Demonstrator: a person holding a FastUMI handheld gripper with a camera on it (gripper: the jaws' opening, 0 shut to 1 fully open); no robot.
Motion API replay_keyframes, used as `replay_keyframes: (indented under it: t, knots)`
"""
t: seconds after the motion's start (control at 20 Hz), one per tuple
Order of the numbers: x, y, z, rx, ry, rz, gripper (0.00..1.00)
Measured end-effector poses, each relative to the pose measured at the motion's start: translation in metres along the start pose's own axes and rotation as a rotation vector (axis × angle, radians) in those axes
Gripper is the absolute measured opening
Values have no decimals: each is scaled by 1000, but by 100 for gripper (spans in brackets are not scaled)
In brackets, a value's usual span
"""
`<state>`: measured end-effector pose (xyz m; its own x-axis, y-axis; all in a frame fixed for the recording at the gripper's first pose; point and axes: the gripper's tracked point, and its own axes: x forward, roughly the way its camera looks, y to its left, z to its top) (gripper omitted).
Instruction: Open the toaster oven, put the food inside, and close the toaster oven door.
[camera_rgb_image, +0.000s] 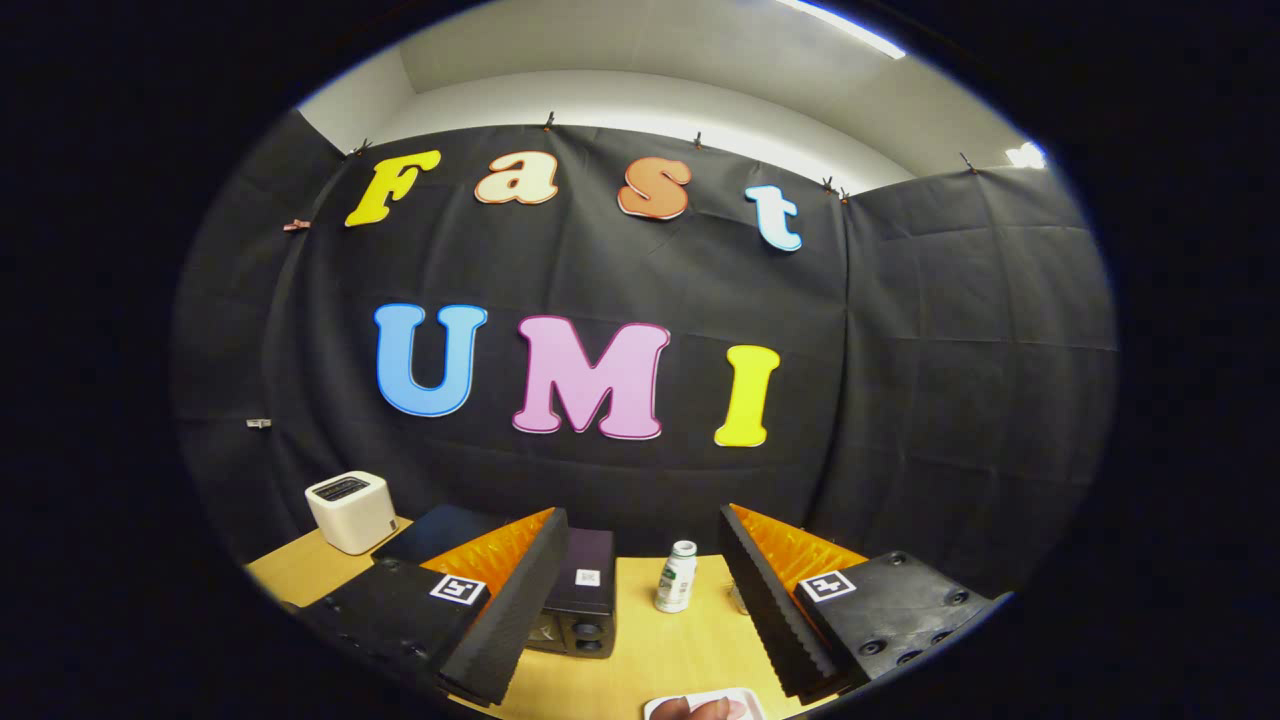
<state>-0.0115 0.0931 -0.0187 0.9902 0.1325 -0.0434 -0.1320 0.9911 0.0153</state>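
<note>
My claw (640, 610) hangs above the wooden table (660, 650) with its fingers (520, 600) spread wide and nothing between them. The black toaster oven (583, 590) stands toward the table's back edge, just beyond my left finger and partly hidden by it; its door looks closed. A small white bottle (677, 576) stands upright ahead of the gap between my fingers. The food on its white plate (705, 706) lies at the near edge, below the gap. A white boxy appliance (351, 511) sits at the far left corner.
</note>
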Motion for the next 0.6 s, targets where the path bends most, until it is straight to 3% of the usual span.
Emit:
replay_keyframes:
  t: [0.35, 0.6]
  knots:
    - [25, 106, -64, 50, 139, 96, 98]
    - [50, 159, -123, 84, 283, 113, 98]
